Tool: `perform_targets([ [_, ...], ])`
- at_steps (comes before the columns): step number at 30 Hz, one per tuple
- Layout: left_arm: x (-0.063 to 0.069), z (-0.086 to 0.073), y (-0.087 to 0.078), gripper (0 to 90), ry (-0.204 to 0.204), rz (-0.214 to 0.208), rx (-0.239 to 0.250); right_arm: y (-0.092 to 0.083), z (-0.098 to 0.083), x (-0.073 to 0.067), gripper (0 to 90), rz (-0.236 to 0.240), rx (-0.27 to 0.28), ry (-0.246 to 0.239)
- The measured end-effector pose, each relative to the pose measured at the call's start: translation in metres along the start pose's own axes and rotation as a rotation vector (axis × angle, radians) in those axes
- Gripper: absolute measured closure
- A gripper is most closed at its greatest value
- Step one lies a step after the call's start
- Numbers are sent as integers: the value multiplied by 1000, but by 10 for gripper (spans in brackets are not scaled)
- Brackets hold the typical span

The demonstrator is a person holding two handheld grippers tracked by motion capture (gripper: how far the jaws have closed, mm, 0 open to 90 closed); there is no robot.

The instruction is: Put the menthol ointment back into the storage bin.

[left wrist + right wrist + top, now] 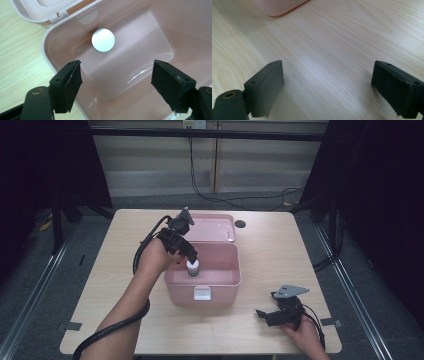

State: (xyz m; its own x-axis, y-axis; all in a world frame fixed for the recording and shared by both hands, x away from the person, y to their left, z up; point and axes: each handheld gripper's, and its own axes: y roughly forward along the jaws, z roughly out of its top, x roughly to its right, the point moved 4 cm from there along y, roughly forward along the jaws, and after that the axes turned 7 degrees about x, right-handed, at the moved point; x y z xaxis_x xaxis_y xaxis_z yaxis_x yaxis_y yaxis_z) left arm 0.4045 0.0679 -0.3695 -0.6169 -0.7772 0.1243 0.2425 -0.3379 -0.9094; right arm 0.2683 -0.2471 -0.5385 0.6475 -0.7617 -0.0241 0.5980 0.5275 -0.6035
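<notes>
1. Small bottle with white cap [103, 40] standing upright inside the open pink box [220, 282], near the left wall.
2. Left gripper [116, 83] just above the box, jaws spread wide, holding nothing.
3. Right gripper [328, 87] low over the bare table [342, 45], also spread wide and empty.
4. Probably light, stiff and smooth, so a little slippery; best taken at the cap or neck, from above.

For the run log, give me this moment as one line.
left gripper: open, over pink box | white-capped bottle: standing inside box | right gripper: open, low over table
</notes>
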Motion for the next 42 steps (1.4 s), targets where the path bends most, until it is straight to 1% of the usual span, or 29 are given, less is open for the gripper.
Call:
perform_targets([
  [3,-1,-1,-6,239,1,-4,11,0,0,0,102,0,0,0],
  [4,-1,-1,-9,239,10,-14,15,0,0,0,102,0,0,0],
  [5,-1,-2,-10,239,9,-21,14,0,0,0,102,0,0,0],
  [12,-2,-7,-20,237,17,-24,32,0,0,0,102,0,0,0],
  [18,-5,-15,-29,236,20,-33,49,0,0,0,102,0,0,0],
  [24,-16,-26,-40,236,15,-29,72,0,0,0,102,-1,0,0],
  [25,-17,-28,-41,236,6,-26,76,0,0,0,102,-1,0,0],
  [26,-19,-30,-42,236,7,-23,73,0,0,0,102,0,0,0],
  [32,-29,-45,-45,229,-6,-23,82,0,0,0,102,0,0,0],
  [34,-32,-49,-46,228,-3,-20,86,0,0,0,102,0,0,0],
  [40,-41,-63,-47,216,-13,-6,96,0,0,0,102,0,0,0],
  [42,-46,-67,-48,215,-19,-4,107,0,0,0,102,0,-2,3],
])
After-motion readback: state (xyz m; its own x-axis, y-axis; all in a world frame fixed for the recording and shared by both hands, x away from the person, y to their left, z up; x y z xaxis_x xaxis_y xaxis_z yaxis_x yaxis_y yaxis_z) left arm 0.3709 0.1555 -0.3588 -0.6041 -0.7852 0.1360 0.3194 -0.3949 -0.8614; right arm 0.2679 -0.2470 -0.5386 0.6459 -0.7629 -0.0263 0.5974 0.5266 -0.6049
